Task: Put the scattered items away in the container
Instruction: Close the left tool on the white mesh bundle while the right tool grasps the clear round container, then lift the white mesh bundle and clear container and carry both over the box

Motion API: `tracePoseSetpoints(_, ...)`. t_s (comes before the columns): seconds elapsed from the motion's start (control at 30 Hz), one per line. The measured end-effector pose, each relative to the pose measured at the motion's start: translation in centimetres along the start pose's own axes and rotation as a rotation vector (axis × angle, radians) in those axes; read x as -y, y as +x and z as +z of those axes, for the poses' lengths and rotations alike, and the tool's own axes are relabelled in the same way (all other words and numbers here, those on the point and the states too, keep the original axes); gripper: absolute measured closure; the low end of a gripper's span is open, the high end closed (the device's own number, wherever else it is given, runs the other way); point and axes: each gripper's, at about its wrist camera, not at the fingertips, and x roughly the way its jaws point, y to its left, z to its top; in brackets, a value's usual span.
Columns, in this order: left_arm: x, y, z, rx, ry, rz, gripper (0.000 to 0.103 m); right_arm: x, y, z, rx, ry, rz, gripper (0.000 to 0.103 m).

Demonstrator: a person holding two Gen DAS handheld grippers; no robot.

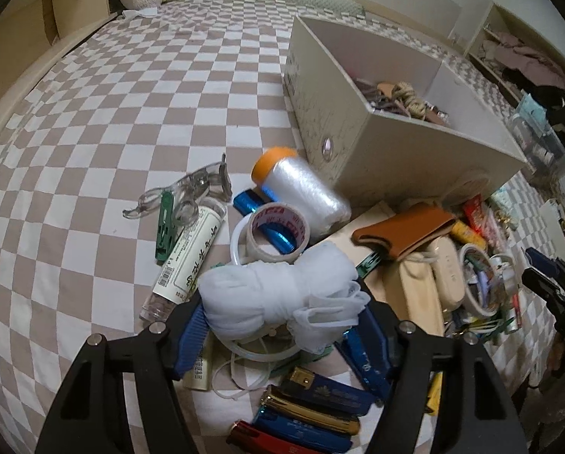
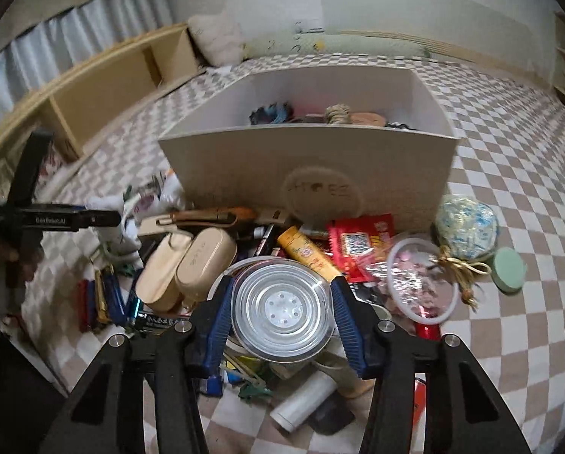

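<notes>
Checkered bedding [image 1: 112,113] lies partly hidden under white bundle [image 1: 278,295].

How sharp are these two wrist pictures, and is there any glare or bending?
Left wrist: checkered sheet bows from fisheye, thread spool slightly motion-blurred. Right wrist: box edges curve, glare on clear round lid, foreground clutter soft.

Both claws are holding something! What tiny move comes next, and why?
Probably lift the right gripper, shut on the clear round container, up toward the box. The box's open top sits just ahead, and the left gripper already holds the white mesh bundle.
</notes>
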Motion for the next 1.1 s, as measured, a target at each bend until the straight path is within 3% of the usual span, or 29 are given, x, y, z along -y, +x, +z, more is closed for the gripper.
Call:
tracePoseSetpoints(0.27, 0.6, -1.7, 0.1, 0.008, -0.025, -0.024, 0.034, 1.6, -1.6, -1.0, 0.005, 0.090, -0.015, 0.051)
tracePoseSetpoints(0.53, 3.5, -2.8, 0.3, 0.006, 0.019, -0.057, 0.034, 2.6, -2.0, -2.2, -0.011, 0.132, -0.002, 0.051)
tracePoseSetpoints(1.1, 9.7, -6.0, 3.0, 0.100, 0.107, -0.091, 0.034, 0.6, -4.3, 2.4, 0.075, 0.041, 0.049, 0.051)
